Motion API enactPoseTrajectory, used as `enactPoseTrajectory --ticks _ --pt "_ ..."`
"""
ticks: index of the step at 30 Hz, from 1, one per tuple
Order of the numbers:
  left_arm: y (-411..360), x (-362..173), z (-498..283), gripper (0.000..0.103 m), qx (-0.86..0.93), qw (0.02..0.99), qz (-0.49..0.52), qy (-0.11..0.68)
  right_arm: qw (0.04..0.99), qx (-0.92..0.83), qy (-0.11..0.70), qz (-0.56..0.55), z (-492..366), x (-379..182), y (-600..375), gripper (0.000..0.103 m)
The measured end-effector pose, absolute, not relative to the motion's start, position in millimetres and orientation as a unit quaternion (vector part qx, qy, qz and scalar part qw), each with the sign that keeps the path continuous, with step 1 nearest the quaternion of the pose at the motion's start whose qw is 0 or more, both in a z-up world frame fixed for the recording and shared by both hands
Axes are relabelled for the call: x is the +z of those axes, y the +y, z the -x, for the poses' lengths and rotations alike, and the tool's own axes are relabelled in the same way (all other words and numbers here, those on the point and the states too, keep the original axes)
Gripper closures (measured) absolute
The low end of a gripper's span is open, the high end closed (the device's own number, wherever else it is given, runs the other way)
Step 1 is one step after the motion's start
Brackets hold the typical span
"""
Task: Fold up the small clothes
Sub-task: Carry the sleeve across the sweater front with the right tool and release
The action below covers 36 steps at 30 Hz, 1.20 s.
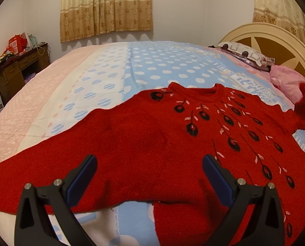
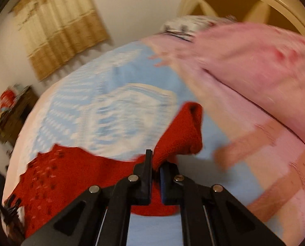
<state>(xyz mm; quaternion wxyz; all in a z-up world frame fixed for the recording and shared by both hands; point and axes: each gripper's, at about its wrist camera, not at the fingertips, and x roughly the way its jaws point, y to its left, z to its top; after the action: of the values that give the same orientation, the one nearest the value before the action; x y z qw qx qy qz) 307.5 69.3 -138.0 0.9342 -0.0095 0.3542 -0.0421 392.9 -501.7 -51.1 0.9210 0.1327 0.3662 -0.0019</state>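
Right tool (image 2: 156, 165) is clamped on the sleeve cuff (image 2: 185, 131) of the red sweater (image 1: 152, 143), cuff lifted off the bed (image 1: 91, 71). Left tool (image 1: 150, 168) has its fingers apart, hovering over the hem, gripping nothing.

Sweater lies face up, spread across the near half of the bed, collar toward the far edge.

Risks:
- Grip is on a thin bit of cuff; a fast pull likely slips it out.
- Nothing pins the body, so dragging the sleeve may skew the whole sweater.
- Right view is motion-blurred, so placement may land off.

Bed: soft polka-dot cover, pink pillow (image 1: 287, 84) at the headboard (image 1: 275, 39) corner. Curtains (image 1: 106, 8) behind, cluttered desk (image 1: 19, 65) far left.
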Motion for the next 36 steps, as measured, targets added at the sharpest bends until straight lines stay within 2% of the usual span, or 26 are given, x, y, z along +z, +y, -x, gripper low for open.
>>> enactPoseTrajectory --ticks 6,11,19,24,27,36 --pt "69 -137 -308 0.0 -0.042 0.935 0.012 0.353 0.928 0.096 0.35 -0.087 -401 -27 -395 0.098" --pt "70 -137 -307 0.0 -0.042 0.935 0.012 0.352 0.916 0.176 0.357 -0.057 -406 -30 -308 0.098" --pt "64 -120 -302 0.0 -0.057 0.934 -0.001 0.352 0.868 0.26 0.422 -0.03 -412 -98 -212 0.098" --pt "52 -100 -300 0.0 -0.106 0.927 -0.003 0.359 0.846 0.295 0.444 -0.01 -408 -137 -192 0.097" --pt "38 -83 -304 0.0 -0.125 0.923 -0.013 0.363 0.88 0.249 0.402 0.042 -398 -129 -200 0.095" --pt "-26 -62 -326 0.0 -0.17 0.909 -0.012 0.381 0.917 0.176 0.357 0.035 -389 -105 -268 0.095"
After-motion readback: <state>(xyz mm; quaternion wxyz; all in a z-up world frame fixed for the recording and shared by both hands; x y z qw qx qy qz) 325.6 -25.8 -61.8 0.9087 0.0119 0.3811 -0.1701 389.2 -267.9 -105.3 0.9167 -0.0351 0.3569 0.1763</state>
